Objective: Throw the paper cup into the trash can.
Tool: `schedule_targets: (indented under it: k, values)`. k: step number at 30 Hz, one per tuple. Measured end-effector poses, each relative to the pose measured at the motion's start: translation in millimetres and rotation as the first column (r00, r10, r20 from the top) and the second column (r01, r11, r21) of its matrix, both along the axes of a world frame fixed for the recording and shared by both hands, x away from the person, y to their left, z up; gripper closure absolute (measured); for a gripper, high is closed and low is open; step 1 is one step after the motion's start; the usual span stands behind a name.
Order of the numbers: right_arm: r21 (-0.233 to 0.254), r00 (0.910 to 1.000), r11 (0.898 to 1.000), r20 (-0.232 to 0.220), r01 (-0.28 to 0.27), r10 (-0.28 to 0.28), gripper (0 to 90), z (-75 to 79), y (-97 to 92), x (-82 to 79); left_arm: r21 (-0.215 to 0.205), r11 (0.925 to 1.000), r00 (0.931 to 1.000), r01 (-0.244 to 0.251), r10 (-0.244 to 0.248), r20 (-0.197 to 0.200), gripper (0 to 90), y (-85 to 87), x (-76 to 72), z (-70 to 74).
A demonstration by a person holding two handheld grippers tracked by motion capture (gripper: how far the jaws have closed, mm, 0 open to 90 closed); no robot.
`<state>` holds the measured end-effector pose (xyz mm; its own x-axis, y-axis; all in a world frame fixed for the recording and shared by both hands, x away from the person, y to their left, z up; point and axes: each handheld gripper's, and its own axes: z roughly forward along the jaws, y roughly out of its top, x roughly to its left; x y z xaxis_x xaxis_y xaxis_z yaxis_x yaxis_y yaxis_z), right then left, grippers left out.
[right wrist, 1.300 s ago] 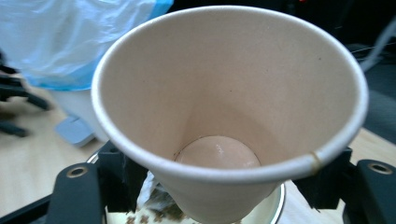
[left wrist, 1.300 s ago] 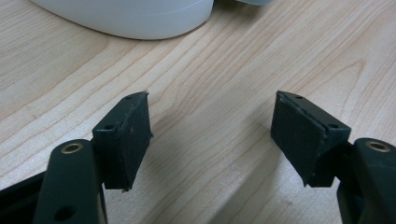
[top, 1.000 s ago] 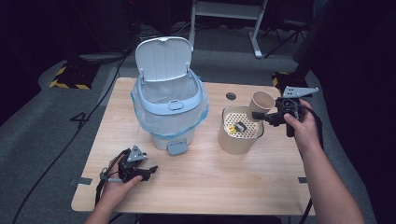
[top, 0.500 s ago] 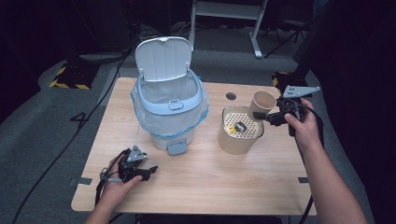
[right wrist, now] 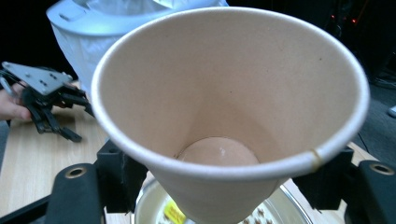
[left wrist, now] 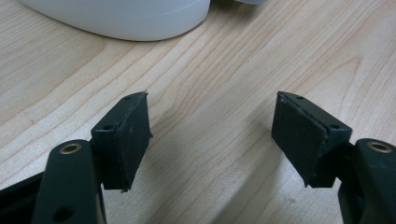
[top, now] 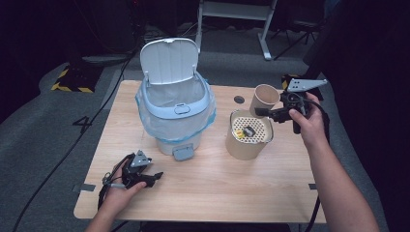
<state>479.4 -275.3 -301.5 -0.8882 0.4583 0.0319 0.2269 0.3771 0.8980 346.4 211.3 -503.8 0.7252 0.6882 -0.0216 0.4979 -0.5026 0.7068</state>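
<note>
A brown paper cup [top: 265, 96] hangs tilted above the back rim of a beige tub [top: 244, 150], with my right gripper [top: 265, 111] shut on its lower part. In the right gripper view the cup [right wrist: 224, 93] opens toward the camera, looks empty inside, and has a black jaw pressed on each side. The tub has a perforated insert [top: 256, 128] with small yellow and dark scraps [top: 244, 131] on it. My left gripper [top: 153, 179] rests on the table near the front left. Its jaws stand open over bare wood [left wrist: 212, 135].
A light blue pedal bin [top: 176, 104] with a plastic liner and raised lid stands at the table's middle left. A small dark round hole [top: 239, 99] sits behind the tub. The wooden table [top: 217, 193] has free room along its front. Dark floor and a stand's legs lie beyond.
My right gripper has lifted the paper cup a little and brought it slightly left, toward the tub. The left gripper has stayed where it was.
</note>
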Motion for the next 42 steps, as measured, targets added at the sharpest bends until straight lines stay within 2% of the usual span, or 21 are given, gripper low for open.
schedule_targets:
  k: [4, 7, 21, 25, 29, 35, 42]
  values:
    - [0.009, 0.9998, 1.0, 0.001, -0.021, 0.021, 28.2, 8.7, 13.3, 4.3, 0.007, 0.9996, 0.9996, 0.028, -0.028, 0.002, 28.5, 2.2, 2.7, 0.3]
    - [-0.02, 0.9996, 0.999, 0.007, -0.029, 0.029, 28.2, 16.7, 23.9, 8.5, 0.002, 0.9995, 0.9995, 0.031, -0.031, 0.0, 28.5, 2.4, 3.2, 0.1]
    - [-0.056, 0.998, 0.997, 0.033, -0.052, 0.054, 28.1, 51.0, 77.4, 17.6, 0.003, 0.9994, 0.9994, 0.036, -0.036, 0.0, 28.5, 2.6, 3.5, 0.1]
    - [-0.015, 0.9962, 0.997, 0.035, -0.079, 0.079, 28.1, 57.8, 100.7, 19.8, 0.013, 0.9992, 0.9993, 0.037, -0.037, -0.007, 20.8, -1.1, 3.4, -0.2]
    - [-0.012, 0.9956, 0.996, 0.041, -0.084, 0.084, 28.1, 59.1, 120.8, 25.0, 0.015, 0.9995, 0.9994, 0.029, -0.028, -0.018, 15.5, -5.0, 3.2, -0.7]
    - [0.015, 0.9953, 0.996, 0.042, -0.088, 0.087, 28.0, 57.1, 149.9, 32.1, 0.016, 0.9995, 0.9995, 0.028, -0.027, -0.018, 15.2, -5.1, 3.3, -0.7]
    - [0.026, 0.9941, 0.995, 0.043, -0.1, 0.099, 27.8, 52.9, 178.1, 32.7, 0.017, 0.9995, 0.9995, 0.027, -0.026, -0.02, 14.7, -5.5, 3.4, -0.7]
